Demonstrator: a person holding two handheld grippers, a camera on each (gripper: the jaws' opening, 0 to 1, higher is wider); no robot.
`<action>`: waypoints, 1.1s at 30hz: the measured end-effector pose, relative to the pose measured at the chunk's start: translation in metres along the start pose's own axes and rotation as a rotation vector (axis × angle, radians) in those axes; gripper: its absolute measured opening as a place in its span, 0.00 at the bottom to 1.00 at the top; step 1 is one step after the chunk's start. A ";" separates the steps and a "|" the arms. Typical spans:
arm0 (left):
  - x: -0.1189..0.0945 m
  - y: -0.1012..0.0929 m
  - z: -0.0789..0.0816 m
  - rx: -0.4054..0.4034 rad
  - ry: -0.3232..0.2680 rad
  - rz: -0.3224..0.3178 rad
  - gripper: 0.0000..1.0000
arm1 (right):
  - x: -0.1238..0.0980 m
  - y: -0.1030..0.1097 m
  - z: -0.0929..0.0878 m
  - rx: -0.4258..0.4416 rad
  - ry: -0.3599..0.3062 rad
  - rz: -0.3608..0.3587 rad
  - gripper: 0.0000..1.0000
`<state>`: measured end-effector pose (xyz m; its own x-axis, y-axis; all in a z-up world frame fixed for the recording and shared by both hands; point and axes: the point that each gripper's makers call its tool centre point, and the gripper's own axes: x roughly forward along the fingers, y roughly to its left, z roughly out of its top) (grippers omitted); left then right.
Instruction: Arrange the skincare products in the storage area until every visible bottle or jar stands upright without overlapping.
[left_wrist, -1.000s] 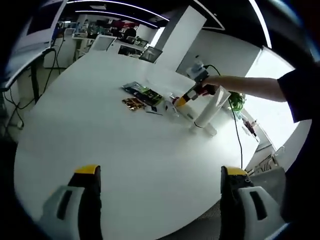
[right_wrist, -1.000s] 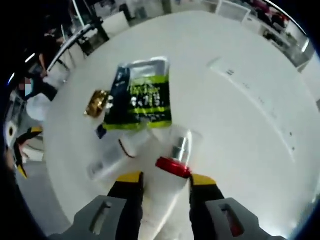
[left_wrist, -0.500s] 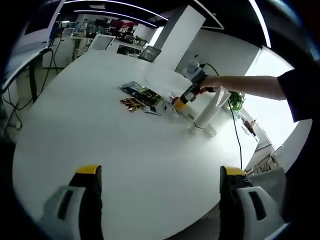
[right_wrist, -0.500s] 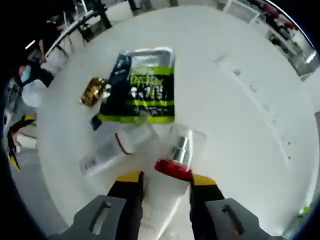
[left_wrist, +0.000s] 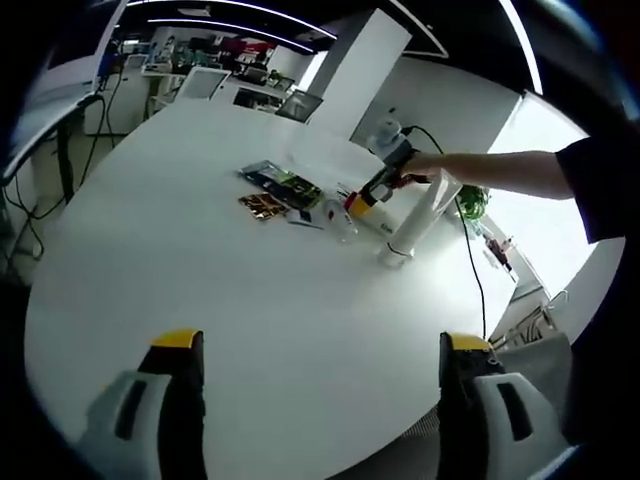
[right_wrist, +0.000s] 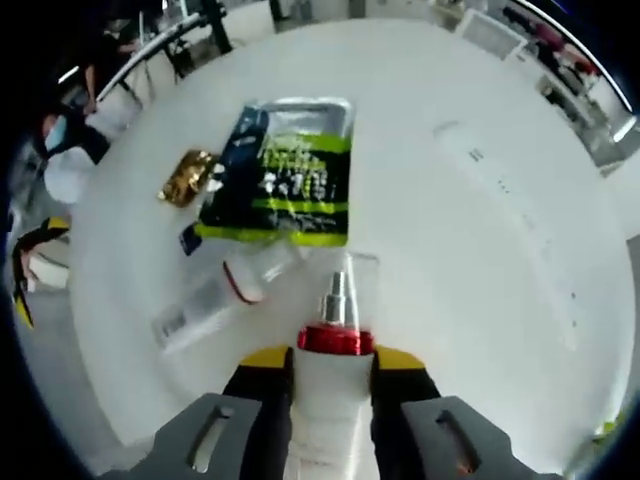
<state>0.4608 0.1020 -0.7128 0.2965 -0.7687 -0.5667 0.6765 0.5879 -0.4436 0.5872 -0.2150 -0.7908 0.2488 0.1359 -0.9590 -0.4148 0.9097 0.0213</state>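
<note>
White and round, the desk (left_wrist: 200, 260) holds all the skincare things far from our left tongs (left_wrist: 315, 400). Our left tongs hang over the near edge of the desk with their jaws wide apart and nothing between them.

Our right tongs (right_wrist: 332, 362) are closed on a white bottle (right_wrist: 325, 400) with a red collar and a silver pump tip. In the left gripper view we see the right tongs (left_wrist: 372, 192) on the far right of the desk, with a sleeve and hand behind them, gripping that bottle (left_wrist: 415, 225), which stands tilted with its foot on the desk.

Just past the bottle lies a clear cap (right_wrist: 358, 272). To its left a clear tube (right_wrist: 215, 300) with a red band lies flat on its side. Beyond them a green and black packet (right_wrist: 285, 180) lies flat, with a small gold packet (right_wrist: 187, 177) just beside its left edge. We see the same little group (left_wrist: 285, 192) in the left gripper view, left of the bottle.
</note>
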 end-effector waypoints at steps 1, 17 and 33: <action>0.000 -0.001 0.001 0.002 0.000 0.000 0.92 | 0.000 0.000 0.000 0.003 -0.011 -0.003 0.20; -0.004 -0.017 0.014 0.045 -0.016 -0.017 0.92 | -0.052 -0.022 0.006 0.055 -0.260 -0.091 0.19; -0.010 -0.035 0.020 0.092 -0.021 -0.035 0.92 | -0.094 -0.036 -0.017 0.176 -0.406 -0.145 0.19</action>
<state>0.4481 0.0844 -0.6778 0.2850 -0.7943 -0.5366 0.7454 0.5356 -0.3970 0.5635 -0.2669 -0.7063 0.6306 0.1129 -0.7679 -0.2045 0.9786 -0.0241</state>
